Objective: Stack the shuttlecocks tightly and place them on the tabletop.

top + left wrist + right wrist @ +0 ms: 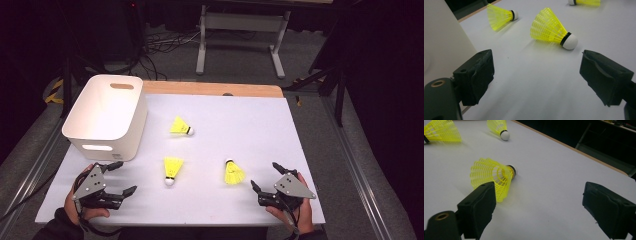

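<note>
Three yellow shuttlecocks with white corks lie on the white table top point(245, 125): a far one point(181, 126), a middle one point(172, 170) and a right one point(233, 171). My left gripper point(126, 176) rests at the near left, open and with nothing in it, a short way left of the middle shuttlecock point(554, 30). In the left gripper view its jaws point(539, 77) stand wide apart over bare table. My right gripper point(263, 174) sits at the near right, open too. The right shuttlecock point(491, 173) lies just beyond its left jaw, apart from it.
A white plastic bin point(125, 145) with handle slots stands at the back left, close behind my left gripper; its wall point(441, 45) shows at the left. Beyond the table's wooden far edge point(215, 89) are a white frame and cables on the floor.
</note>
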Tool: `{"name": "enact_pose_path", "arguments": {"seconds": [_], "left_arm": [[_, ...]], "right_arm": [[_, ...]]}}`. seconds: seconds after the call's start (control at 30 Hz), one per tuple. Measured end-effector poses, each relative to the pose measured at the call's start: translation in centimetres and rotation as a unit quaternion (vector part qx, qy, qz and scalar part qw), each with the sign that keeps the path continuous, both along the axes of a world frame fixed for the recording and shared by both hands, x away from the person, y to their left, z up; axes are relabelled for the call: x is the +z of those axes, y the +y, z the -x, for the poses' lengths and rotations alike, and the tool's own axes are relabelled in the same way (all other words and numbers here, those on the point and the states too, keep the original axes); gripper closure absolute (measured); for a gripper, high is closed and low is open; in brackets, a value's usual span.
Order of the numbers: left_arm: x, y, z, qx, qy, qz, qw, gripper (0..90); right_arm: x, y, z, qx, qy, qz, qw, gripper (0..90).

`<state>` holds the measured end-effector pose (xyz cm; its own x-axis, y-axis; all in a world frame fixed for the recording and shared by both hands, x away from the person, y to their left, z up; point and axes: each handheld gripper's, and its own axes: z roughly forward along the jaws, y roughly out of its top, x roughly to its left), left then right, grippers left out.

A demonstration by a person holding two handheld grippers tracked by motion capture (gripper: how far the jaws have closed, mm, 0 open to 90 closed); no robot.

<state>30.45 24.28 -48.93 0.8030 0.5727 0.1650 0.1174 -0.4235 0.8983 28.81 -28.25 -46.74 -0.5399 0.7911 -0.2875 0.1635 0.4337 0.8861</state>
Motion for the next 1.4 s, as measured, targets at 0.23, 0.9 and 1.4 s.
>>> {"name": "enact_pose_path", "arguments": {"seconds": [0.23,0.9,1.4], "left_arm": [[-0.1,-0.2,0.0,-0.001,-0.001,-0.010,1.0000,13.3],[0.7,-5.5,-3.0,-0.042,0.106,0.005,0.9934,17.4],[-0.1,-10.4,-7.2,-0.008,0.189,-0.017,0.9817,14.9]], "right_arm": [[0.1,0.2,0.1,0.009,-0.002,-0.003,1.0000,12.6],[0.0,1.3,-0.4,0.025,0.008,0.007,0.9996,12.7],[-0.1,1.5,-0.4,0.032,0.011,0.011,0.9994,12.7]]}}
